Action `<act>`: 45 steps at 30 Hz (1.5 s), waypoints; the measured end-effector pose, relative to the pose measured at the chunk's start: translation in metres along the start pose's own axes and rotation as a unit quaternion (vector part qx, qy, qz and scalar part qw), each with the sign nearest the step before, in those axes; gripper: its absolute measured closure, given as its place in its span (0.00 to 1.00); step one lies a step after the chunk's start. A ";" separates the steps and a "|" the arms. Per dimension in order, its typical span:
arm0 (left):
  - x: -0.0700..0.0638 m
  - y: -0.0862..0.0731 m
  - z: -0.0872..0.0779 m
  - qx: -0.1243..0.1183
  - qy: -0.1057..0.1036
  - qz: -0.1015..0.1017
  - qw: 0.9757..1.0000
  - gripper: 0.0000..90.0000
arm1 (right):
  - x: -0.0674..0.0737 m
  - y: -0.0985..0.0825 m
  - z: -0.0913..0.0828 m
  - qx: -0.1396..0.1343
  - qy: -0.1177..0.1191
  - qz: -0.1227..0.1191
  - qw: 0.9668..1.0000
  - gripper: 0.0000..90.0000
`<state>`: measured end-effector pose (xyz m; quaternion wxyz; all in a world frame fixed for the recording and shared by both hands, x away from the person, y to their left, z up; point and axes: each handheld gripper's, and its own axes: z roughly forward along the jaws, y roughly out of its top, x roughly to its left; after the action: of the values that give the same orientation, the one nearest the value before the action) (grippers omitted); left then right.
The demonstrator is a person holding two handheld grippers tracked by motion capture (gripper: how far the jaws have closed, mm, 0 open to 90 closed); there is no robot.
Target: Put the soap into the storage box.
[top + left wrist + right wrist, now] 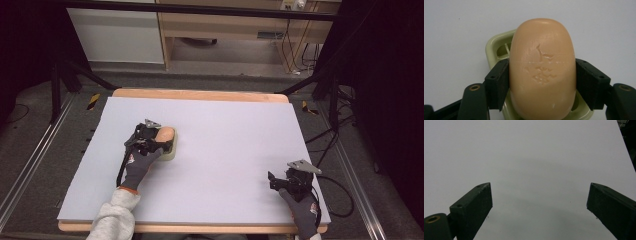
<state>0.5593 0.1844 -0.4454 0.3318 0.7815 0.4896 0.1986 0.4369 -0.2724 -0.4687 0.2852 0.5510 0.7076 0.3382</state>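
Left gripper [159, 144] is clamped on the soap [542, 70]; both pads press its flanks, one at 9 o'clock and one at 3 o'clock in the left gripper view. The bar is peach-coloured, oval, with a stamped mark on its upper face. Its long axis runs from 6 to 12 o'clock in that view, straight out along the jaws, so the grip spans the short width.

The dish [496, 45], pale green, lies directly beneath the soap. Its rim shows past the bar at 10 o'clock and again at 5 o'clock, so the dish sits slightly skewed to the bar's axis. Whether the soap rests in the dish or hangs just above it, I cannot tell.

In the high view the soap [165, 135] and dish [170, 152] lie on the mat [230, 140] left of centre, toward 9 o'clock, with the left hand [137, 167] coming in from 6 o'clock.

Right gripper [278, 182] sits near the mat's corner at 4 o'clock, well apart from the soap. Its jaws stand wide apart with nothing between them.

Judgement: the left gripper alone is placed to act. The coming move turns on the vertical relation of bar to dish; a straight lift or lowering suits, with the skew to be watched.
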 end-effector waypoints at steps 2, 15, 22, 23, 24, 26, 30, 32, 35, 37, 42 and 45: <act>0.000 0.000 0.000 0.005 0.000 0.003 1.000 0.35 | 0.000 0.000 0.000 0.000 0.000 0.000 1.000 0.07; -0.002 -0.003 0.005 0.018 0.003 0.002 1.000 0.35 | 0.000 0.000 0.000 0.000 0.000 0.000 1.000 0.07; -0.003 -0.003 0.006 0.020 0.005 0.001 1.000 0.35 | 0.000 0.000 0.000 0.000 0.000 0.001 1.000 0.07; -0.003 -0.003 0.006 0.020 0.006 0.001 1.000 0.35 | 0.000 0.000 0.000 0.000 0.000 0.001 1.000 0.07; -0.003 -0.003 0.006 0.020 0.006 0.001 1.000 0.35 | 0.000 0.000 0.000 0.000 0.000 0.001 1.000 0.07; -0.003 -0.004 0.005 0.020 0.008 0.000 1.000 0.35 | 0.000 0.000 0.000 0.000 0.000 0.000 1.000 0.07; -0.003 -0.004 0.004 0.016 0.006 -0.003 1.000 0.34 | 0.000 0.000 0.000 0.000 -0.001 0.000 1.000 0.07; -0.002 -0.003 0.001 0.011 0.012 -0.005 1.000 0.32 | 0.000 0.000 0.000 0.000 0.000 0.000 1.000 0.07; 0.002 -0.002 -0.006 -0.001 0.000 -0.014 1.000 0.32 | 0.000 0.000 0.000 0.000 -0.001 0.000 1.000 0.07; 0.003 -0.001 -0.011 -0.012 -0.005 -0.019 1.000 0.31 | 0.000 0.000 0.000 0.000 -0.001 0.000 1.000 0.07; 0.004 0.000 -0.026 -0.033 -0.019 -0.018 0.999 0.29 | -0.001 0.000 -0.001 -0.003 -0.002 0.001 1.000 0.07; 0.002 -0.004 -0.033 -0.042 -0.032 -0.013 0.999 0.28 | -0.002 0.000 -0.001 -0.003 -0.003 0.002 1.000 0.07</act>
<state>0.5368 0.1980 -0.4248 0.3821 0.7667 0.4799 0.1894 0.4366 -0.2740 -0.4679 0.2879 0.5527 0.7045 0.3397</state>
